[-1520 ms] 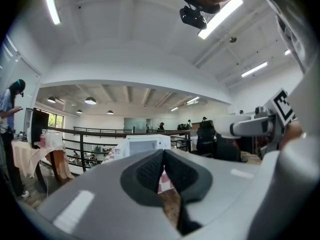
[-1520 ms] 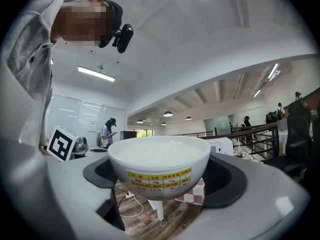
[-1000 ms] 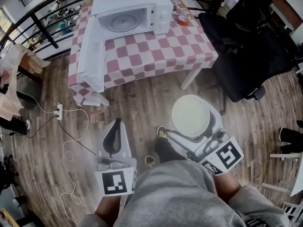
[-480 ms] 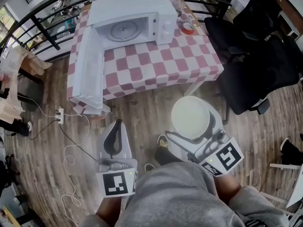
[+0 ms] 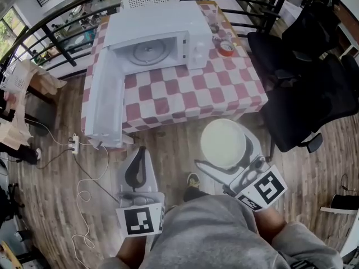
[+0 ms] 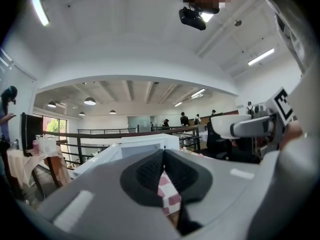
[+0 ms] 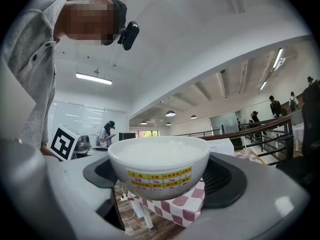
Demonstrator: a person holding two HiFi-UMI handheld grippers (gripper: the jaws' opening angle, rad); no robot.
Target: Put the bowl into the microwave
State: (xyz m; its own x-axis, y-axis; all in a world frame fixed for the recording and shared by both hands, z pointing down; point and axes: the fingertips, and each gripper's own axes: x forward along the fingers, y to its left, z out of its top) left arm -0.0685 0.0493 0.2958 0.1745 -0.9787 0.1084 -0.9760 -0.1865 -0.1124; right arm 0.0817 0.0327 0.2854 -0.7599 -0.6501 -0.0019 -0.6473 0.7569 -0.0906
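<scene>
So, from the left: a white power strip (image 5: 73,144) and its cable lie on the wooden floor (image 5: 50,206). My left gripper (image 5: 139,152) is low in the head view, out over that floor. Its jaws are together at the tips with nothing between them (its own camera only shows a sliver of checkered cloth through the gap lower down).

Up ahead is the table (image 5: 190,91) with the red and white checkered cloth. The white microwave (image 5: 154,29) sits on it with its door (image 5: 104,102) swung wide open to the left, past the table edge. The turntable inside is bare.

My right gripper (image 5: 229,154) is clamped on the bowl (image 5: 223,140), one jaw on each side. The bowl is white, has a yellow label on its side and is full of something white. It's upright, on my side of the table edge, so not in the microwave yet.

Right of the microwave a red tape roll (image 5: 226,48) lies on the cloth, and a black chair (image 5: 314,88) stands past the table.
</scene>
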